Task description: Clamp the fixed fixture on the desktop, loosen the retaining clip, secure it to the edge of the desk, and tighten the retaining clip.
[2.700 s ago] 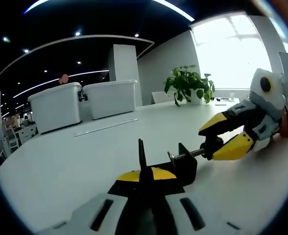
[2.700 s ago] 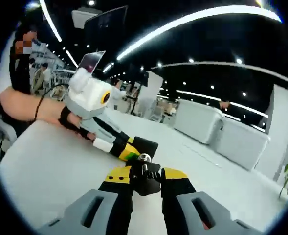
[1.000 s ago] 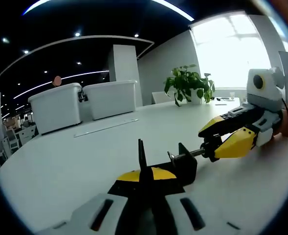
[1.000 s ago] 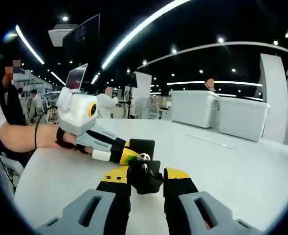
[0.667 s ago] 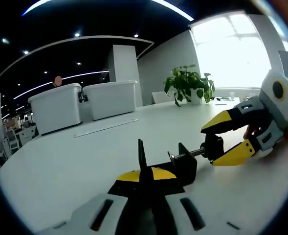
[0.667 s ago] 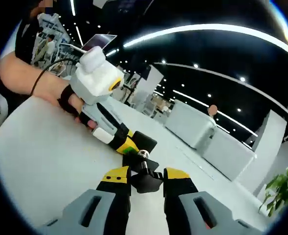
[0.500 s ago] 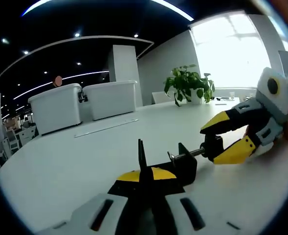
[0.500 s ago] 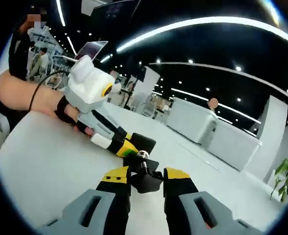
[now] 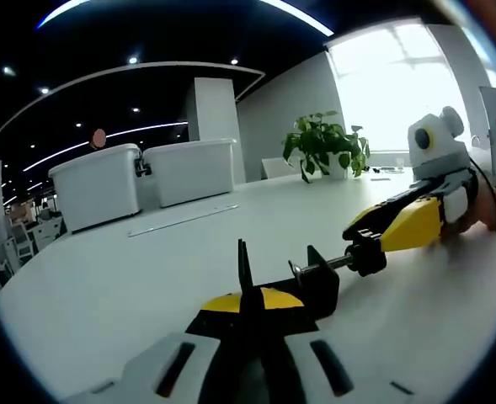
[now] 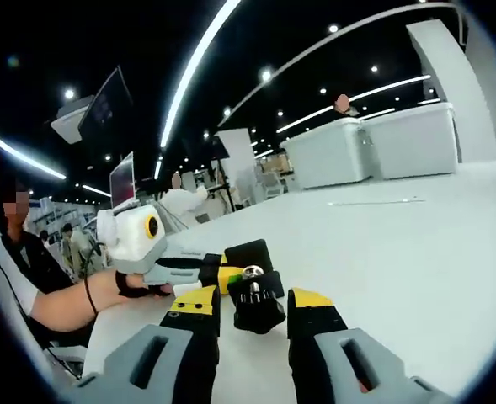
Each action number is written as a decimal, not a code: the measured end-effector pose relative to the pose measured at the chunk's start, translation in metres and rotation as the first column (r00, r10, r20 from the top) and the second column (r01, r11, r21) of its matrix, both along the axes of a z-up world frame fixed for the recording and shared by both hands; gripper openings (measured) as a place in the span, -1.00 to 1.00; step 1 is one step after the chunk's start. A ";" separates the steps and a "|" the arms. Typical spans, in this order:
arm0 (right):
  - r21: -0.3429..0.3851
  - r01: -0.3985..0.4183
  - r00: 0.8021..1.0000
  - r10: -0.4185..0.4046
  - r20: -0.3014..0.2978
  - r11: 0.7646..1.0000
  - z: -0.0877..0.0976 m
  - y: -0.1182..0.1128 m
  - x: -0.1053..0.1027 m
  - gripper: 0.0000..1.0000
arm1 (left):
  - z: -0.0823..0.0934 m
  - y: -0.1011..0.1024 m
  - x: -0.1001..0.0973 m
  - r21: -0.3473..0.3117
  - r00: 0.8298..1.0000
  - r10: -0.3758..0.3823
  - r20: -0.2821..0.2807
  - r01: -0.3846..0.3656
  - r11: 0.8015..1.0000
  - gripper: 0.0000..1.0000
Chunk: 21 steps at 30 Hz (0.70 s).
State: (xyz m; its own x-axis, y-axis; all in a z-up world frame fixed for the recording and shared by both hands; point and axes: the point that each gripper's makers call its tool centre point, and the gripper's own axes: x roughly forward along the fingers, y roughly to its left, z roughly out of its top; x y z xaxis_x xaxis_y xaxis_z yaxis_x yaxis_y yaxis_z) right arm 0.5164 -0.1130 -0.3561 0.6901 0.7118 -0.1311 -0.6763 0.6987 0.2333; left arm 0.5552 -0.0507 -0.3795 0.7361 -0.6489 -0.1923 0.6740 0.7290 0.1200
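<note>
White tabletop (image 9: 130,278) spreads across the lower half of the left gripper view, in a dim open hall with curved strip lights overhead and a bright window at upper right. Two white lidded bins (image 9: 142,178) stand at the far edge of the table at centre left, a leafy green plant (image 9: 323,143) sits in front of the window, and a thin pale strip (image 9: 183,219) lies flat on the table before the bins. At the bottom centre my left gripper (image 9: 253,305) has its black, yellow-tipped jaws drawn close together on the black fixed fixture (image 9: 302,282), a small clamp resting on the table just ahead of the jaws. From the fixture a silver screw runs out to the right and ends in a black knob, the retaining clip (image 9: 366,255). My right gripper (image 9: 374,244) reaches in from the right of that frame, its yellow jaws narrowed onto the knob. In the right gripper view the same knob (image 10: 256,307) sits at bottom centre between the right gripper's (image 10: 254,310) two yellow-tipped jaws, which press against it from both sides, with the silver screw end showing on top. Beyond it, at centre left of that frame, the left gripper (image 10: 205,273) holds the fixture's black body (image 10: 249,252), with a person's hand (image 10: 134,286) and forearm behind it.
</note>
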 end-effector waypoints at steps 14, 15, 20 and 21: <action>-0.040 -0.010 0.999 0.012 0.051 0.999 -0.001 0.003 -0.001 -0.61 | 0.000 -0.001 0.000 -0.001 1.000 -0.001 -0.002 0.001 1.000 -0.90; -0.067 -0.011 0.996 0.016 0.085 0.998 0.000 0.004 -0.002 -0.62 | 0.000 -0.001 0.002 0.000 1.000 0.000 -0.001 0.000 1.000 -0.90; -0.200 0.020 0.974 0.026 0.224 0.980 0.002 0.007 -0.005 -0.63 | 0.000 0.000 0.004 -0.001 1.000 0.001 -0.001 -0.001 1.000 -0.90; -0.237 0.031 0.964 0.034 0.263 0.971 0.003 0.008 -0.006 -0.63 | 0.001 0.000 0.004 0.000 1.000 0.001 0.000 -0.001 1.000 -0.90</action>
